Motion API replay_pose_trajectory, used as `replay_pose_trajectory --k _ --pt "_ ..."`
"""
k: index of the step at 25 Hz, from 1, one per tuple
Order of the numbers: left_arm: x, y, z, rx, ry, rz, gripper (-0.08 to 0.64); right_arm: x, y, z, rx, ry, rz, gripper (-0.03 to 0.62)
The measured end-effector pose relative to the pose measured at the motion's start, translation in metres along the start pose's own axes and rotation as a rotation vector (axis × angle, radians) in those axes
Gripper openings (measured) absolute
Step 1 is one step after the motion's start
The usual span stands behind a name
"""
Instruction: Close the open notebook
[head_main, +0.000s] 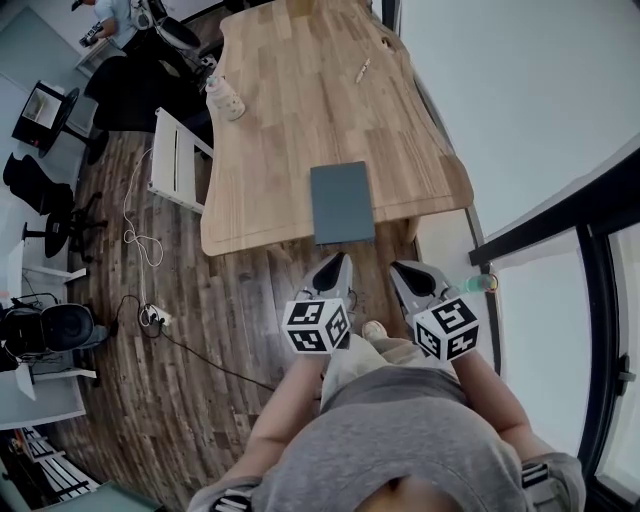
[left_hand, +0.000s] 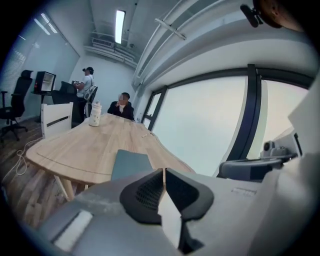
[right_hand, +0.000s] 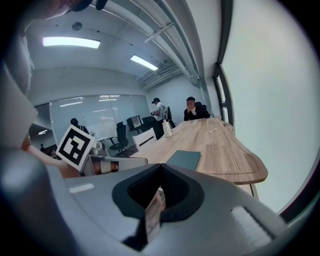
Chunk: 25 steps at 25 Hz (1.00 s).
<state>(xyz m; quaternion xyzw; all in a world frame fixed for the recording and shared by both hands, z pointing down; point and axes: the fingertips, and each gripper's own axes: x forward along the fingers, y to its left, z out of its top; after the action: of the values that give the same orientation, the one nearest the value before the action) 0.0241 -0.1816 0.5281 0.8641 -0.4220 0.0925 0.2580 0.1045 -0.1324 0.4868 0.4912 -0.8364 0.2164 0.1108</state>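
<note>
The notebook (head_main: 342, 203) lies flat on the table (head_main: 290, 110), close to the near edge and right of the middle. Its grey-blue cover is up and no pages show, so it looks closed and the task looks done. Its long axis runs away from the person, roughly along the table's length, with one short side toward the person. That short side sits at the table's edge or just over it; the head view is too steep to say which. I cannot tell which long side is the spine.

Both grippers are off the table, held low in front of the person's body and well apart from the notebook. This fits hands that have no more work to do. The left gripper (head_main: 333, 268) points toward the notebook's near end, and its jaws are together with nothing between them. The right gripper (head_main: 408, 275) sits beside it, aimed just right of the notebook. Its jaws also meet, and it is empty.

A bottle (head_main: 225, 98) and a small pen-like thing (head_main: 362, 70) stand farther up the table, clear of the notebook.
</note>
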Motion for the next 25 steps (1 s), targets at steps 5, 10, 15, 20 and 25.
replay_pose_trajectory --k 5,10,15,20,25 --pt "-0.041 -0.005 0.007 0.019 -0.050 0.019 0.002 -0.010 0.025 -0.011 -0.021 0.006 0.025 0.002" --pt "-0.086 -0.008 0.009 0.005 -0.090 0.022 0.002 -0.023 0.056 -0.013 -0.037 -0.009 0.035 0.002" --pt "-0.140 -0.013 0.001 0.010 -0.095 0.033 0.002 -0.043 0.096 -0.018 -0.029 -0.039 0.039 0.002" --pt "-0.189 -0.021 -0.011 0.006 -0.100 0.038 0.002 -0.068 0.139 -0.024 -0.032 -0.059 0.058 0.002" --pt "-0.226 -0.029 -0.030 0.017 -0.093 0.037 0.002 -0.091 0.170 -0.037 -0.034 -0.071 0.060 0.000"
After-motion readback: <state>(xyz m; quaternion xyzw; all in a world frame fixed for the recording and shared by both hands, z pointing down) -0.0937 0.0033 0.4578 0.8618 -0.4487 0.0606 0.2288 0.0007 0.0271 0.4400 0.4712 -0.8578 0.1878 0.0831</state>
